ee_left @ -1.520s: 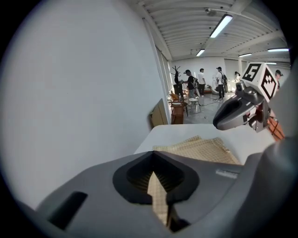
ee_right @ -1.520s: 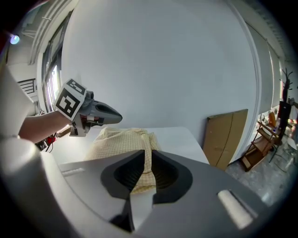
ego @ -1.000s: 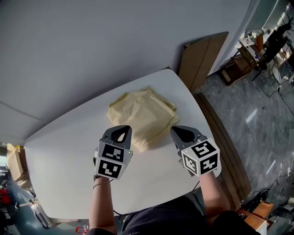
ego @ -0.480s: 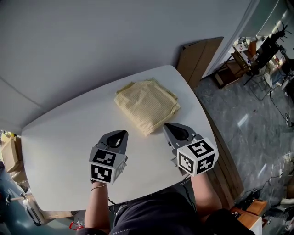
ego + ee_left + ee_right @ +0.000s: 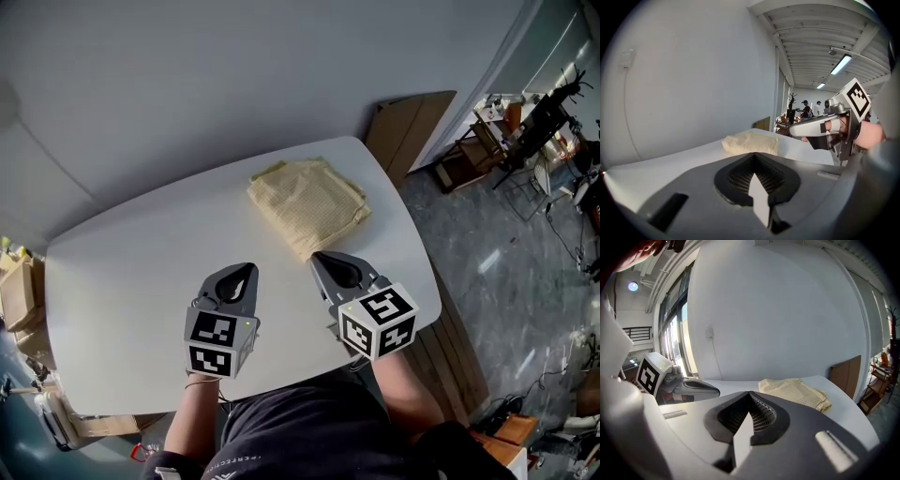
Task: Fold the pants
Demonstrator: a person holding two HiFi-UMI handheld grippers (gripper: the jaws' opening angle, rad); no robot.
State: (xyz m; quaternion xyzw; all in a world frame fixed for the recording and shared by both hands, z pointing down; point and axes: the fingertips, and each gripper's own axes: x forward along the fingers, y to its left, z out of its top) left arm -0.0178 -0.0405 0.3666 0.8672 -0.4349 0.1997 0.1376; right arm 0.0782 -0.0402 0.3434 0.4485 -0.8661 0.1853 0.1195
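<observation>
While one white table (image 5: 141,272) carries the whole scene, a single pair of pants (image 5: 307,204) lies on it as one folded, pale yellow checked bundle, set toward the table's far right corner and well inside its edges. Two grippers are held above the near half of the table, side by side and apart from each other, both pointing toward the far edge. On the left gripper (image 5: 247,268), the jaws are pressed together with nothing between them; its own view shows the closed tip (image 5: 753,155) aimed across bare table at the pants (image 5: 751,142), which lie well beyond it. For the right gripper (image 5: 320,256), the jaws are likewise closed on nothing, and its closed tip (image 5: 750,393) points at the pants (image 5: 794,392) lying ahead and slightly to the right. From the head view this tip sits just beside the bundle's near corner; whether it touches the cloth cannot be told. Each gripper carries one marker cube, two in all: the left cube (image 5: 220,342) and the right cube (image 5: 378,322). One brown wooden board (image 5: 412,127) leans against the wall beyond the far right corner.
</observation>
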